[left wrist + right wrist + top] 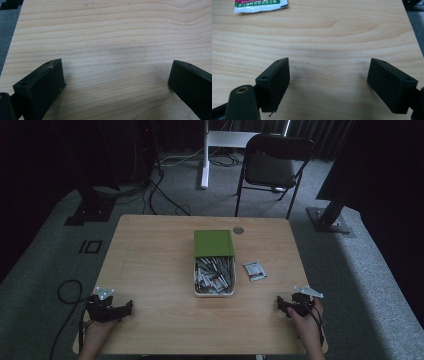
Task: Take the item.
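Observation:
A white box [214, 292] full of small sachets stands mid-table, its green lid [213, 243] lying just behind it. Two loose sachets [255, 270] rest to the right of the box; the edge of one sachet [259, 5] shows at the top left of the right gripper view. My left gripper [125, 309] rests open on the wood near the front left corner, nothing between its jaws [116, 80]. My right gripper [281, 304] rests open near the front right corner, held by a hand, with bare wood between its jaws [328, 75].
The wooden table [150, 260] has a round grey cap [238, 230] near its far edge. A black folding chair [272, 167] and a white stand [205, 155] are beyond it on grey carpet. A black cable [65, 295] loops on the floor at the left.

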Tool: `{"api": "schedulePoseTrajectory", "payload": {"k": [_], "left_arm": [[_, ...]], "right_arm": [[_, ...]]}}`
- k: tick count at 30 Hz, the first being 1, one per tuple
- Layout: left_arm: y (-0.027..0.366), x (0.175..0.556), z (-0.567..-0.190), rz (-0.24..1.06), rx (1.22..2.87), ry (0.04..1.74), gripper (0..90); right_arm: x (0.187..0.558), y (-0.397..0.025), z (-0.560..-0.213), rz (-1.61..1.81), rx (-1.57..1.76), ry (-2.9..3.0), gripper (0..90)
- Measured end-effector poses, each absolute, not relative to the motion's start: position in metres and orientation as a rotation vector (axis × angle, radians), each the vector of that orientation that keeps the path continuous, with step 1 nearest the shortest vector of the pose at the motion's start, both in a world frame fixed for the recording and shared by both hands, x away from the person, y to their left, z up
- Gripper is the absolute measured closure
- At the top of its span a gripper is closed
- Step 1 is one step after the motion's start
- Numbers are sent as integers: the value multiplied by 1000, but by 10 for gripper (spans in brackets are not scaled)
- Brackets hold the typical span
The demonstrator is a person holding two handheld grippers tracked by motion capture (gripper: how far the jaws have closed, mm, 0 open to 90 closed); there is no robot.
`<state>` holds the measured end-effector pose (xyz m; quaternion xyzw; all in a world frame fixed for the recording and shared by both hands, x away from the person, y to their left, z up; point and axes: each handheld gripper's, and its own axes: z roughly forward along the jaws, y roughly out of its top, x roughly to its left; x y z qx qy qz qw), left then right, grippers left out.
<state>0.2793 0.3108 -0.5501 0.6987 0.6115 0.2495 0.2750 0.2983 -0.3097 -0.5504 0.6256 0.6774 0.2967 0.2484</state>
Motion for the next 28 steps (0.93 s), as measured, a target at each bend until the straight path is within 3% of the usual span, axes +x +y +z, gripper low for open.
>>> {"api": "schedulePoseTrajectory", "payload": {"k": [4, 28], "left_arm": [[311, 279, -550, 671, 1878, 1644, 13], [311, 279, -550, 671, 1879, 1644, 13]], "right_arm": [[291, -307, -554, 798, 1695, 1831, 142], [279, -306, -556, 793, 1715, 1790, 126]]}}
